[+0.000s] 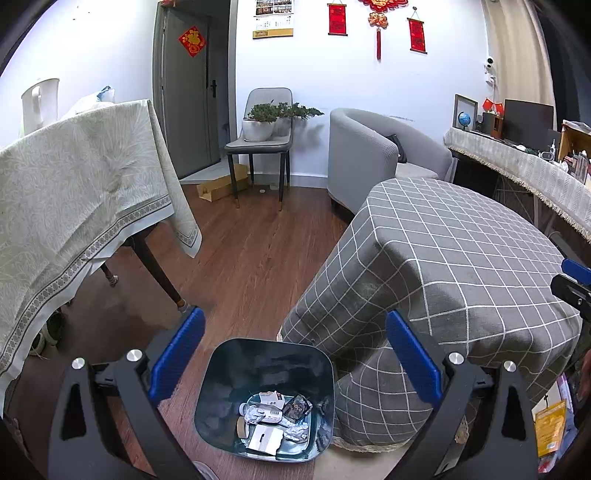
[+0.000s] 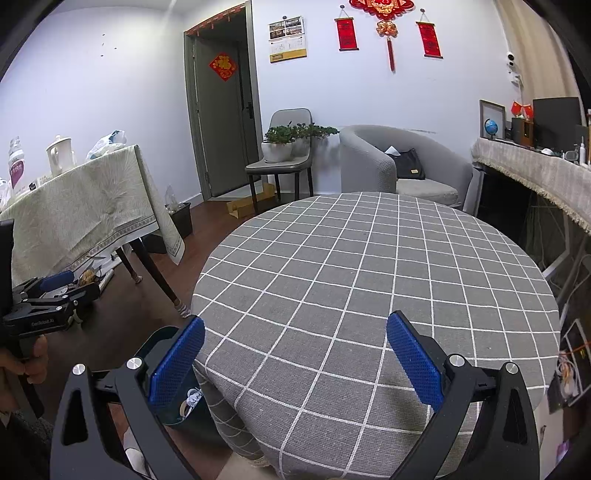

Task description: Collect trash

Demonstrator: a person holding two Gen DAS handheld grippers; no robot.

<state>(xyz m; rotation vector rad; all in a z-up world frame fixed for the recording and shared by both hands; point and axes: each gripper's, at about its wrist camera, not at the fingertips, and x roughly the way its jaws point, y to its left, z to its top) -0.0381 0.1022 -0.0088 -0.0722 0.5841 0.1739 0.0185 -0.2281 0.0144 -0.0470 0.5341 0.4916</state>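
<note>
The left gripper [image 1: 294,354] hangs over the bin [image 1: 266,400] with its jaws apart and empty, placed as if for dropping. The trash [image 1: 275,421] lies in the bin's bottom, on the floor against the worktop's [image 2: 369,280] near-left edge. The right gripper [image 2: 295,356], also apart and empty, hovers over the bare checked cloth; open floor lies left of the bin.

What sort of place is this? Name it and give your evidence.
Most likely a home living or dining room: a grey armchair, a round table under a checked cloth, a second clothed table with a kettle, and red festive hangings on the wall.
</note>
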